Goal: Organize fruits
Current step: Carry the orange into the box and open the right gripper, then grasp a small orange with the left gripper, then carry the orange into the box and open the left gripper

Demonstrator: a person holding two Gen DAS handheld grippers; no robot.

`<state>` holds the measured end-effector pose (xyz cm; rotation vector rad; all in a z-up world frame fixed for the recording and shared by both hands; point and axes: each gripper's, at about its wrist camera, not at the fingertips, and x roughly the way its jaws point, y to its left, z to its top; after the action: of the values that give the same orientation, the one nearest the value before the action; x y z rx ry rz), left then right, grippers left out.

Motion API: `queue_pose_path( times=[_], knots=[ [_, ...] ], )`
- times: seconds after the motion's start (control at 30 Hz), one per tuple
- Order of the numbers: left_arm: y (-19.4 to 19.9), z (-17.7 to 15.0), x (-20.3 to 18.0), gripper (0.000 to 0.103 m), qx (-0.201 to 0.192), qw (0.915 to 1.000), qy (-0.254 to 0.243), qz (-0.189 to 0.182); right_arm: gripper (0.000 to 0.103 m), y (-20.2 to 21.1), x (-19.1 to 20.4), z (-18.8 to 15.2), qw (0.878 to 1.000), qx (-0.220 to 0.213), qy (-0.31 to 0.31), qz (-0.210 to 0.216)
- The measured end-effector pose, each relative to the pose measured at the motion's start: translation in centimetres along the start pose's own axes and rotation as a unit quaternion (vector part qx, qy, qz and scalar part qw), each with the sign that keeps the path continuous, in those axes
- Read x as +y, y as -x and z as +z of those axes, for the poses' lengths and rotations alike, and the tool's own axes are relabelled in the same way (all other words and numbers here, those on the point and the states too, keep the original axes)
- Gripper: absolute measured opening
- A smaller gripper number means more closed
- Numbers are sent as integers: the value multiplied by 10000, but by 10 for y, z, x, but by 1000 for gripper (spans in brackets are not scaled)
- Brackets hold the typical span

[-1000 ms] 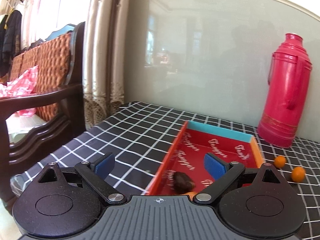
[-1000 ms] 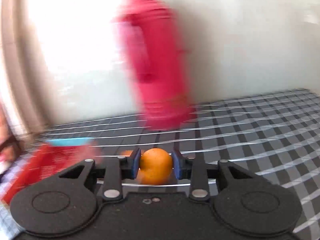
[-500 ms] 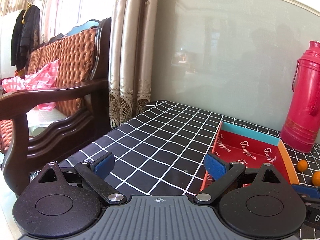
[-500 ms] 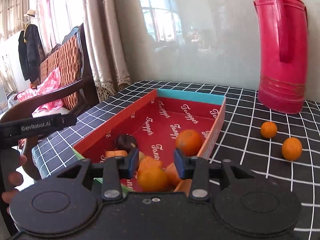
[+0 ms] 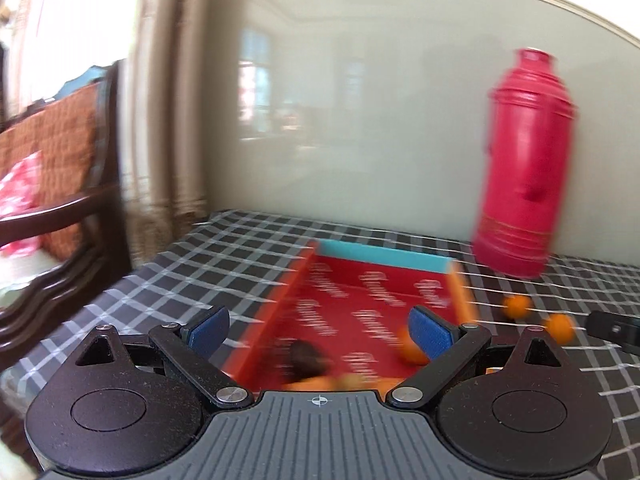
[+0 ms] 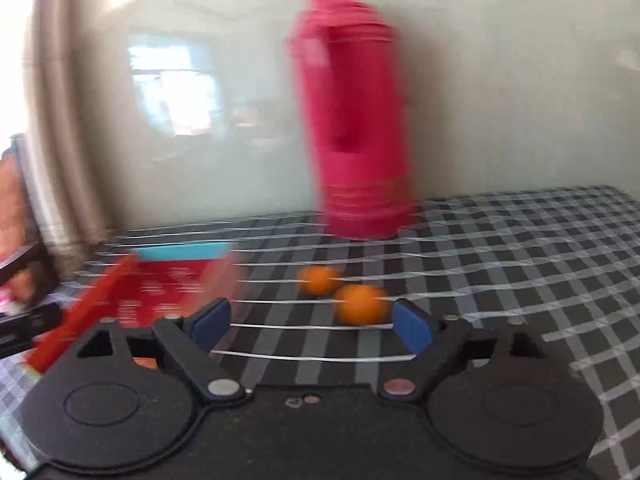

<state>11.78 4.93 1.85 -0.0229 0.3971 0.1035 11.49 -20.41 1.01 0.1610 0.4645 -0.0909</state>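
Just ahead of the right gripper (image 6: 310, 326), lower middle of frame, two oranges (image 6: 360, 304) are left on the checked desk (image 6: 520, 280), beside the red tray (image 6: 160, 292). Jaws are opening, nothing between; the nearer orange probably gets straddled next. Left gripper (image 5: 320, 326) is spread too, empty.

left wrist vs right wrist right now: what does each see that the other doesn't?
Left wrist only: fruit inside the red tray, namely a dark fruit and an orange, plus the wooden chair and the left gripper, open and empty.

Right wrist only: the right gripper, fingers opening with nothing between them, and bare checkered tablecloth to the right.

Both: the tray, the red thermos, and two loose oranges on the cloth.
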Motion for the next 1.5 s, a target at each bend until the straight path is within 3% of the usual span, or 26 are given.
queue_pose_path(
  times=[0.03, 0.27, 0.43, 0.53, 0.77, 0.83, 1.07, 1.13, 1.3, 1.5],
  knots=[
    [0, 1, -11, 96, -6, 9999, -100, -106, 96, 1, -9, -1, 9998, -22, -85, -203],
    [1, 0, -84, 96, -52, 9953, -684, -687, 97, 14, -52, -3, 9845, -344, -223, -1707],
    [-11, -2, -124, 95, 107, 9919, -853, -936, 97, 29, -80, -4, 9514, -684, -271, -2989],
    [-24, -5, -151, 95, 231, 9899, -941, -1038, 97, 38, -95, -6, 9333, -853, -274, -3477],
    [-56, -15, -201, 94, 453, 9854, -1100, -1216, 97, 51, -123, -10, 9128, -1088, -153, -3933],
    [-64, -17, -211, 81, 522, 9835, -1140, -1301, 97, 53, -129, -8, 9122, -1061, -150, -3956],
    [-89, -19, -232, 74, 764, 9817, -1127, -1335, 97, 52, -136, -8, 9197, -922, -250, -3809],
    [-96, -20, -235, 60, 877, 9808, -1125, -1333, 97, 52, -135, -7, 9218, -931, -258, -3754],
    [-105, -24, -234, 41, 1118, 9785, -1022, -1398, 97, 49, -126, -7, 9280, -911, -227, -3605],
    [-106, -27, -237, 39, 1063, 9782, -1058, -1434, 97, 48, -123, -7, 9313, -909, -210, -3521]
  ],
)
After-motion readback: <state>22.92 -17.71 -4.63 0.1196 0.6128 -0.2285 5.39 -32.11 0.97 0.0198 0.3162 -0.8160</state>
